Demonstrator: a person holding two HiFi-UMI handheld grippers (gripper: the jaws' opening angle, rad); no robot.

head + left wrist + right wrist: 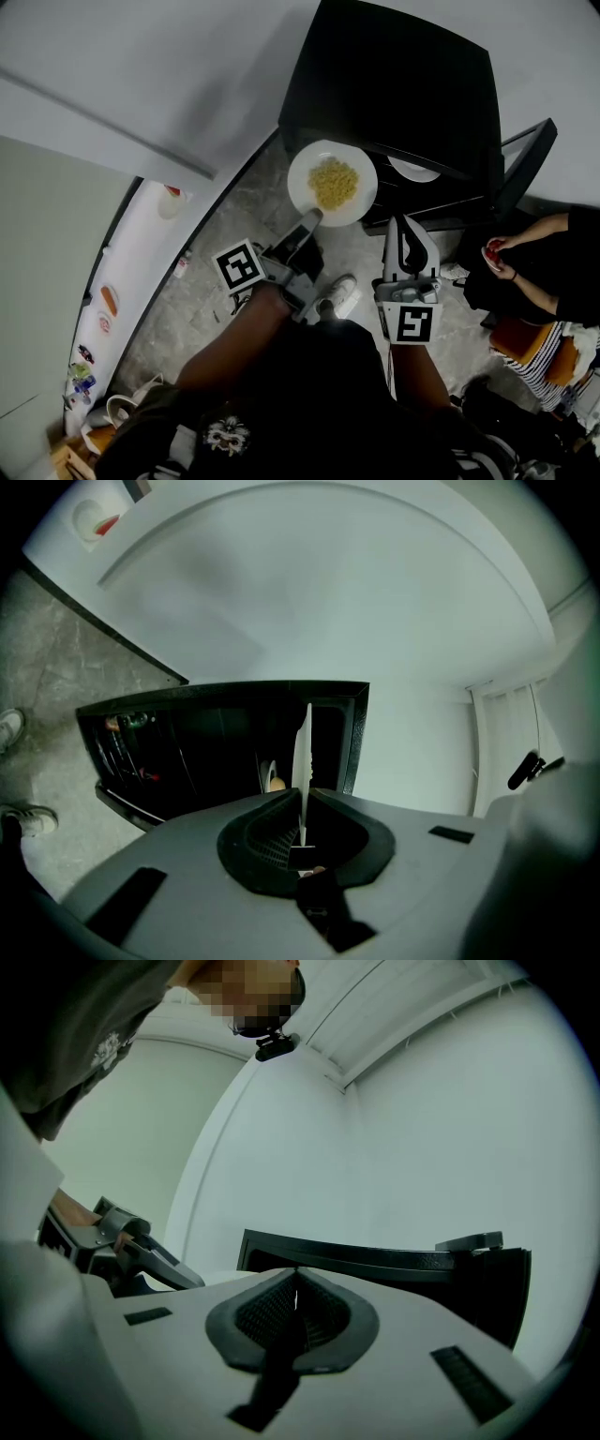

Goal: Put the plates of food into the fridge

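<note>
A white plate of yellow noodles (332, 183) hangs in front of the open black fridge (394, 84). My left gripper (312, 217) is shut on the plate's near rim. In the left gripper view the plate (302, 747) stands edge-on between the jaws of that gripper (302, 799), with the fridge's dark inside (187, 747) behind it. A second white plate (412, 170) lies on a shelf inside the fridge. My right gripper (404, 221) is shut and empty, to the right of the held plate, and points at the fridge (375, 1258); its pads (281, 1312) meet with nothing between them.
The fridge door (521, 164) stands open at the right. A person's hands (497, 255) hold something red beside it. A white counter (112, 300) with small items runs along the left. My shoe (336, 291) is on the grey stone floor below the plate.
</note>
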